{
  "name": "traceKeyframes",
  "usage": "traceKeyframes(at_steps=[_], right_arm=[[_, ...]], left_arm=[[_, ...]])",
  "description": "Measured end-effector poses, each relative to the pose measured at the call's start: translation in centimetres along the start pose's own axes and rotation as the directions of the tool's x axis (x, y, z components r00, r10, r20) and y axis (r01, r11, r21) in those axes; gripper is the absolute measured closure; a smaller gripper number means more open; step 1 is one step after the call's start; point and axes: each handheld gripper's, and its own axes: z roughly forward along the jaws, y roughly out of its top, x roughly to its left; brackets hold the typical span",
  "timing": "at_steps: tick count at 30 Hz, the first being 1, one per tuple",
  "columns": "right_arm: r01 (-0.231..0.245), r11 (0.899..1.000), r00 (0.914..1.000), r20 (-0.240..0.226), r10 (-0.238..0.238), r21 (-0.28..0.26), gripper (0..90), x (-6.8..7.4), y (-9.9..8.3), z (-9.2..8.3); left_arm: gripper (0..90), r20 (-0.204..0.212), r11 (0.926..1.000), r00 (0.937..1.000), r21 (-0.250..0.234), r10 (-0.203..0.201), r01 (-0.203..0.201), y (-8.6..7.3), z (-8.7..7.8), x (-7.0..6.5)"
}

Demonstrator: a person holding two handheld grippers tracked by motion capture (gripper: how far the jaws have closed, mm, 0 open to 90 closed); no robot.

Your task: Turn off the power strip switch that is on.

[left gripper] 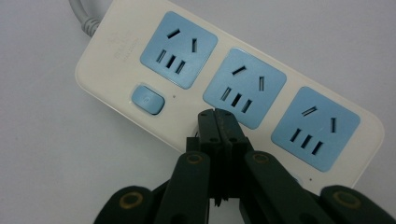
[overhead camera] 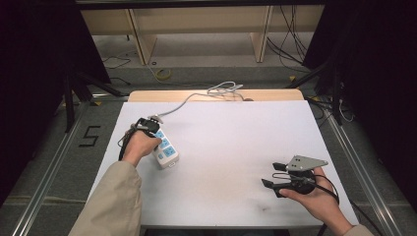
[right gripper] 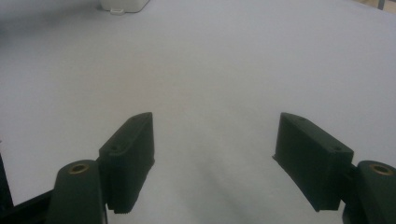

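A white power strip (overhead camera: 165, 147) with three blue sockets lies at the table's left, its grey cord running to the far edge. In the left gripper view the power strip (left gripper: 224, 88) sits just under my left gripper (left gripper: 217, 114), whose jaws are shut with nothing between them; their tips hover at or on the strip's near edge, between the blue switch (left gripper: 148, 99) and the middle socket. I cannot tell whether they touch it. My left gripper (overhead camera: 147, 125) is above the strip's far end. My right gripper (overhead camera: 272, 173) is open over bare table at the right, and its jaws (right gripper: 215, 154) stand wide apart.
The white table top (overhead camera: 231, 142) has a wooden strip along its far edge, where the cord (overhead camera: 223, 89) bunches. A corner of the power strip (right gripper: 122, 4) shows far ahead of the right gripper. Dark curtains and floor cables surround the table.
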Motion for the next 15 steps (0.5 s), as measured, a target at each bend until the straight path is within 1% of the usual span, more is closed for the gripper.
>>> traceKeyframes(at_steps=[15], right_arm=[[0.001,1.000,1.0000,0.000,-0.001,0.001,28.8,0.01,0.00,0.00]], left_arm=[[90.0,-0.004,1.0000,1.0000,-0.001,0.003,-0.003,0.00,0.00,-0.07]])
